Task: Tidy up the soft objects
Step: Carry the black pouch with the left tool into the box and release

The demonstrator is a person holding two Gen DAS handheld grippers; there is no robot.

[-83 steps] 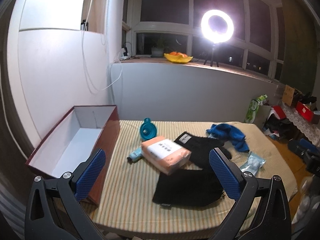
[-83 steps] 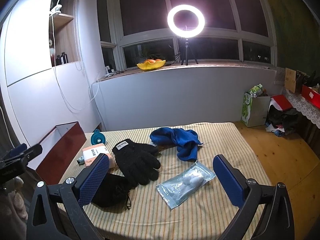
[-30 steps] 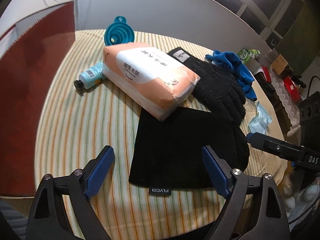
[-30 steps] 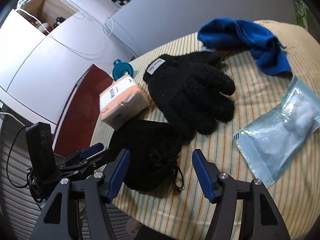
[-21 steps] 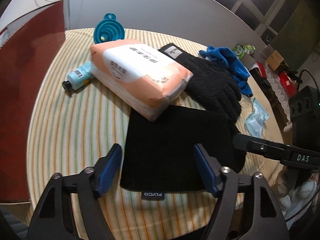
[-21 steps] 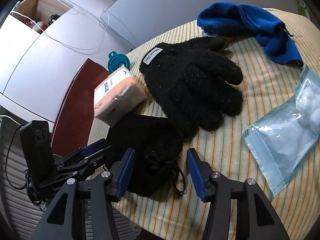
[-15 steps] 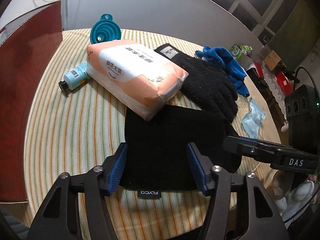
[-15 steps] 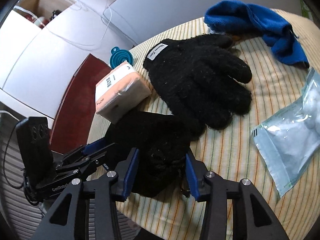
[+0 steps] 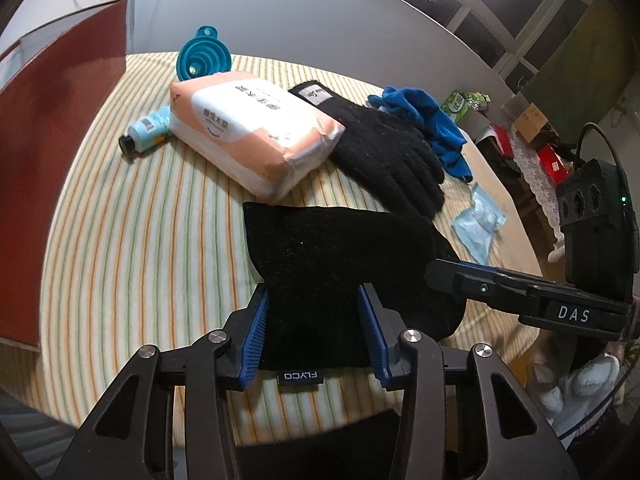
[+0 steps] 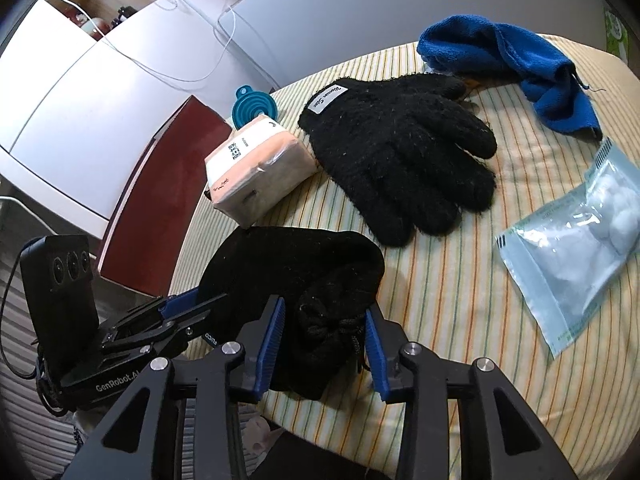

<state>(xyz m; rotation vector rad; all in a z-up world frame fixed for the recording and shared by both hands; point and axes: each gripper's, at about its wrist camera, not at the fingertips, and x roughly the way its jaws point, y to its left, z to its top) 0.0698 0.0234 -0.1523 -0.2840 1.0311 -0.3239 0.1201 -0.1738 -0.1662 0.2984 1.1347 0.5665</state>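
Left wrist view: your left gripper (image 9: 316, 334) has just been closing, and its blue fingers (image 9: 253, 336) now press both sides of the black pouch (image 9: 340, 264) at the labelled hem, at 6 o'clock in the frame. The pouch has bunched upward between them — a sign the grip has taken. Your right gripper (image 10: 324, 346) has also just been closing; its fingers (image 10: 272, 344) hold the drawstring end of the same pouch, at 6 o'clock in the right wrist view. Gripping both ends likely keeps the limp fabric from sagging during transfer.

Surroundings on the striped table (image 9: 132, 240):
- Tissue pack (image 9: 256, 136) at 12 o'clock, touching the pouch's far edge.
- Black glove (image 10: 400, 152) at 1 o'clock, blue cloth (image 10: 520, 60) beyond it.
- Cotton-ball bag (image 10: 568, 252) at 3 o'clock.
- Red box (image 9: 48, 160) at 9 o'clock — probably the destination.

Lift both ends together, clear of the tissue pack.
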